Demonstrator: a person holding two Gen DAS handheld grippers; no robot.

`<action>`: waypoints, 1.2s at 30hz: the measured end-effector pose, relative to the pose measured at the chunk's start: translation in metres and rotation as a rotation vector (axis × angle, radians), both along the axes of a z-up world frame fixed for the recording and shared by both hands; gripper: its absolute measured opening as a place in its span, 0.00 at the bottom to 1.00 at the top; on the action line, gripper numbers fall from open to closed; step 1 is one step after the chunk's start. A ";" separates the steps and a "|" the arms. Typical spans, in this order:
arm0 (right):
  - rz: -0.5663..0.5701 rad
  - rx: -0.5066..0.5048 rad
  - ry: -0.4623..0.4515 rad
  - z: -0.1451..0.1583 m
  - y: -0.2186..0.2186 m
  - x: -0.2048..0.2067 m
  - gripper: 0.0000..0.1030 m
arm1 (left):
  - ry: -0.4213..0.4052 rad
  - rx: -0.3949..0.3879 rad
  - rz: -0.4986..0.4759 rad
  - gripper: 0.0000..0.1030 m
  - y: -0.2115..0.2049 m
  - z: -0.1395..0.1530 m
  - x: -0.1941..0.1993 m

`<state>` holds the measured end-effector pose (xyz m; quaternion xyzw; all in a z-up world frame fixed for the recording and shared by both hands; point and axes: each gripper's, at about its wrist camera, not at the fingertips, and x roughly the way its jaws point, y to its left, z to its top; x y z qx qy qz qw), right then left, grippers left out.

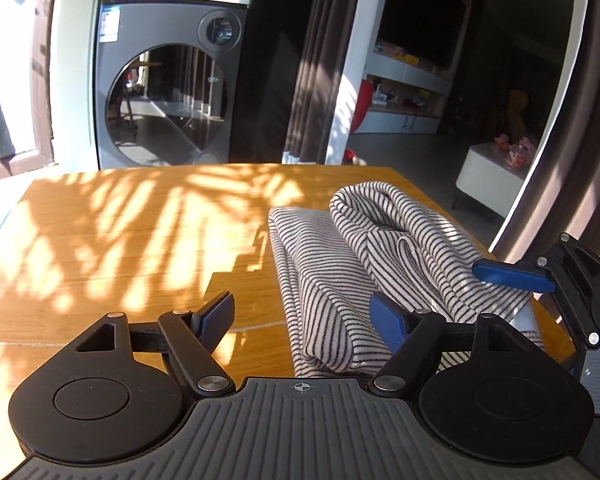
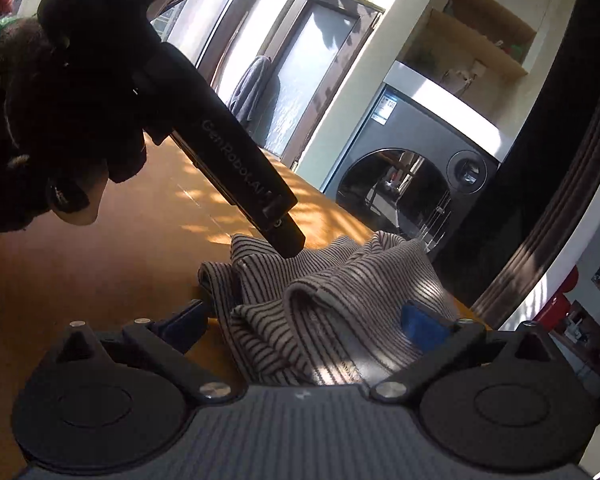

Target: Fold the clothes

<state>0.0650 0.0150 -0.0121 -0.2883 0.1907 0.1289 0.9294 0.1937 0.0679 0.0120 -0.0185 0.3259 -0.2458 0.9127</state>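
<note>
A black-and-white striped garment [image 1: 364,256] lies partly folded and rumpled on the right part of the wooden table [image 1: 120,240]. My left gripper [image 1: 302,318] is open just above the table, its right finger against the garment's near left edge. The right gripper's blue finger [image 1: 512,274] rests on the garment's right side. In the right wrist view, my right gripper [image 2: 304,322] is open wide, with the striped garment [image 2: 340,300] bunched between its fingers. A gloved hand [image 2: 60,140] holds the left gripper's black handle [image 2: 236,168] over the cloth.
A grey front-loading washing machine [image 1: 168,92] stands beyond the table's far edge, with dark curtains [image 1: 312,80] to its right. The table's right edge [image 1: 440,208] runs close beside the garment. A low white table [image 1: 488,176] stands on the floor beyond.
</note>
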 end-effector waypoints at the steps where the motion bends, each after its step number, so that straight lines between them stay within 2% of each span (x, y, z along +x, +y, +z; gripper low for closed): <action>1: -0.013 -0.021 -0.015 -0.004 0.001 0.002 1.00 | 0.008 -0.005 0.001 0.76 0.001 -0.001 0.002; 2: -0.034 0.000 -0.017 -0.003 -0.001 0.005 1.00 | 0.037 -0.021 0.000 0.72 0.003 -0.005 0.007; 3: -0.045 0.066 -0.004 0.002 -0.009 0.008 0.98 | 0.066 -0.038 -0.002 0.70 0.005 -0.009 0.012; 4: -0.049 0.143 0.016 0.010 -0.019 0.011 0.90 | 0.095 -0.060 -0.013 0.69 0.006 -0.014 0.017; 5: -0.051 0.217 0.041 0.018 -0.031 0.014 0.85 | 0.124 -0.083 -0.024 0.69 0.008 -0.019 0.021; 6: -0.056 0.295 0.059 0.026 -0.046 0.015 0.71 | 0.142 -0.099 -0.034 0.68 0.008 -0.022 0.023; 7: -0.062 0.375 0.085 0.034 -0.063 0.017 0.62 | 0.160 -0.116 -0.045 0.68 0.008 -0.026 0.025; 8: -0.085 0.447 0.097 0.041 -0.080 0.019 0.57 | 0.164 -0.123 -0.066 0.66 0.001 -0.027 0.023; 9: -0.110 0.519 0.108 0.048 -0.097 0.021 0.45 | 0.168 -0.130 -0.088 0.64 -0.007 -0.028 0.020; 10: -0.141 0.559 0.103 0.053 -0.112 0.023 0.38 | 0.172 -0.137 -0.110 0.64 -0.014 -0.029 0.018; 11: -0.172 0.597 0.097 0.058 -0.127 0.024 0.36 | 0.176 -0.144 -0.132 0.64 -0.021 -0.030 0.015; 14: -0.260 0.868 0.108 0.078 -0.191 0.032 0.26 | 0.187 -0.166 -0.197 0.67 -0.042 -0.034 0.007; 16: -0.259 1.010 0.124 0.085 -0.214 0.036 0.16 | 0.195 -0.180 -0.241 0.69 -0.056 -0.036 0.002; 17: -0.250 1.064 0.133 0.087 -0.220 0.037 0.16 | 0.199 -0.187 -0.262 0.69 -0.063 -0.037 -0.001; 19: -0.200 1.144 0.214 0.077 -0.219 0.042 0.15 | 0.206 -0.208 -0.285 0.69 -0.073 -0.041 -0.004; 20: -0.189 1.140 0.257 0.069 -0.211 0.041 0.15 | 0.197 -0.198 -0.288 0.70 -0.075 -0.041 -0.006; 22: -0.192 0.995 0.238 0.062 -0.188 0.039 0.18 | 0.180 -0.178 -0.293 0.71 -0.079 -0.042 -0.010; 23: -0.183 0.860 0.183 0.064 -0.172 0.035 0.21 | 0.186 -0.175 -0.293 0.71 -0.077 -0.043 -0.011; 24: -0.161 0.707 0.127 0.067 -0.156 0.029 0.31 | 0.192 -0.179 -0.294 0.72 -0.073 -0.044 -0.012; 25: -0.146 0.595 0.090 0.066 -0.146 0.024 0.55 | 0.197 -0.183 -0.296 0.72 -0.069 -0.045 -0.012; 26: -0.136 0.436 0.032 0.064 -0.130 0.010 0.70 | 0.202 -0.182 -0.297 0.72 -0.066 -0.044 -0.012; 27: -0.125 0.338 0.017 0.059 -0.124 0.006 0.84 | 0.207 -0.181 -0.299 0.72 -0.064 -0.043 -0.012; 29: -0.114 0.186 0.010 0.046 -0.115 0.000 0.84 | 0.201 -0.195 -0.296 0.73 -0.055 -0.038 -0.012; 31: -0.124 0.106 0.021 0.030 -0.113 -0.003 0.84 | 0.197 -0.235 -0.265 0.74 -0.043 -0.029 -0.009; 34: -0.175 0.002 -0.033 0.006 -0.113 0.000 0.82 | 0.234 -0.317 -0.219 0.74 -0.036 -0.021 0.001; 35: -0.182 0.028 -0.037 0.005 -0.115 0.002 0.77 | 0.246 -0.344 -0.204 0.73 -0.034 -0.018 0.005; 36: -0.190 0.056 -0.040 0.005 -0.118 0.005 0.54 | 0.255 -0.333 -0.203 0.68 -0.038 -0.019 0.006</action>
